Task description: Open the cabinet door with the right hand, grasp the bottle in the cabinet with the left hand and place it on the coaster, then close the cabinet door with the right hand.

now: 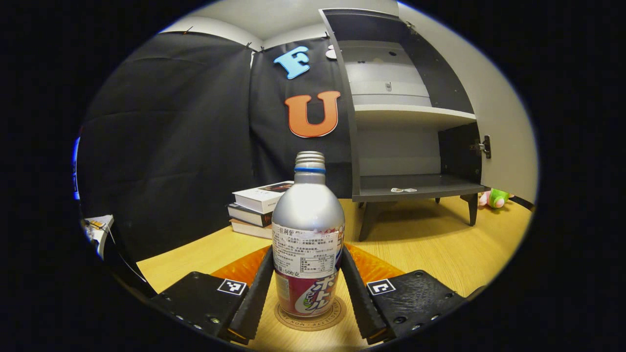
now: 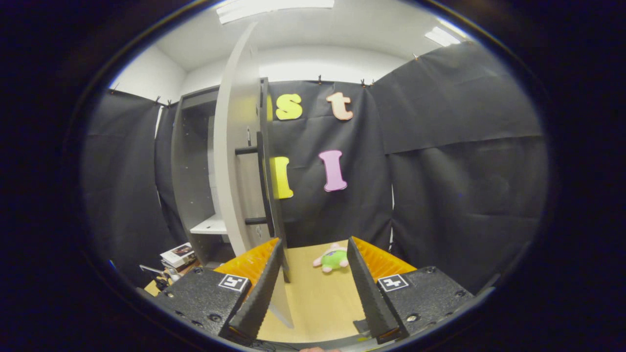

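In the left gripper view, the left tongs (image 1: 308,288) stood around the bottle (image 1: 308,234), one finger on each side of its lower body. Both fingers (image 1: 254,293) lay right against the bottle's sides, so the tongs appeared closed on it, at a width set by the bottle itself. The bottle stood upright on the round coaster (image 1: 310,317), which lay on the wooden bench (image 1: 440,244); its silver shoulder and threaded neck rose above the fingers, and the printed label faced the camera.

Behind it, the cabinet (image 1: 406,117) stood on short legs on the bench with its door (image 1: 494,112) swung wide to the right. The shelves inside were in plain sight, the lower one carrying only a small pale mark. A stack of books (image 1: 257,208) lay to the left of the cabinet, near the black cloth wall. A small plush toy (image 1: 496,198) lay on the bench beyond the cabinet's right leg.

In the right gripper view, the right tongs (image 2: 313,288) were spread wide and held nothing. The open cabinet door (image 2: 234,161) appeared edge-on just ahead of the left finger (image 2: 259,293), its lower edge passing close beside that finger; whether they touched could not be told. The plush toy (image 2: 335,259) lay on the bench (image 2: 318,298) farther off, seen between the two fingers. The books (image 2: 178,254) sat low at the left.
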`<state>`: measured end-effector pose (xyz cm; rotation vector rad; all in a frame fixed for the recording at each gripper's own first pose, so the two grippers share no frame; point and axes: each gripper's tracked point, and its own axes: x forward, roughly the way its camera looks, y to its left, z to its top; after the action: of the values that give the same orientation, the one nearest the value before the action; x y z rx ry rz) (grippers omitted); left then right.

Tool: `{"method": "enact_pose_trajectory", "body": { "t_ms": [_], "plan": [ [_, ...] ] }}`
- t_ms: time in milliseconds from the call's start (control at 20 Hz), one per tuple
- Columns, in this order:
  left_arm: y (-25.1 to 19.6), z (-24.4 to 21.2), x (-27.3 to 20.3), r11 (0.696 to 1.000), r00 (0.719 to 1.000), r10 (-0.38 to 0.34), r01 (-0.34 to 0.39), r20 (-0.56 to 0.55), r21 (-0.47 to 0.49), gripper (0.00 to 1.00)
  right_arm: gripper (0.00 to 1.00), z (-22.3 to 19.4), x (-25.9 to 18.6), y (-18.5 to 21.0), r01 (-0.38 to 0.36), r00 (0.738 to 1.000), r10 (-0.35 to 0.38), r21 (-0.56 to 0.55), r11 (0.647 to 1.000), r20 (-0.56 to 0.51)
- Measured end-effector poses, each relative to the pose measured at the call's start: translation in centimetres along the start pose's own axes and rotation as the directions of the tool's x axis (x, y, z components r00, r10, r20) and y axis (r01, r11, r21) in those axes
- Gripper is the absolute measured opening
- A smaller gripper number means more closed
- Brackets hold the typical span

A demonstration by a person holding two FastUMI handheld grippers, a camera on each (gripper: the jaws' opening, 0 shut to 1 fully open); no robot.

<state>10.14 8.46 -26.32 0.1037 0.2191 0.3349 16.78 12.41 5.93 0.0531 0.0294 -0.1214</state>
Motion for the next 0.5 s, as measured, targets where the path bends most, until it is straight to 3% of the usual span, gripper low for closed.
{"method": "enact_pose_trajectory", "body": {
  "t_ms": [350,500],
  "plan": [
    [-0.1,-1.2,-1.1,0.999,1.000,-0.027,0.027,0.012,-0.038,0.74,0.82,-0.3,0.0,0.2,0.010,1.000,-0.010,-0.004,1.000,-0.008],
    [-0.1,-1.8,-1.0,0.998,0.999,-0.039,0.038,-0.013,-0.048,0.79,0.82,-0.5,0.2,0.6,0.000,1.000,0.000,-0.003,1.000,-0.012]
  ]
}}
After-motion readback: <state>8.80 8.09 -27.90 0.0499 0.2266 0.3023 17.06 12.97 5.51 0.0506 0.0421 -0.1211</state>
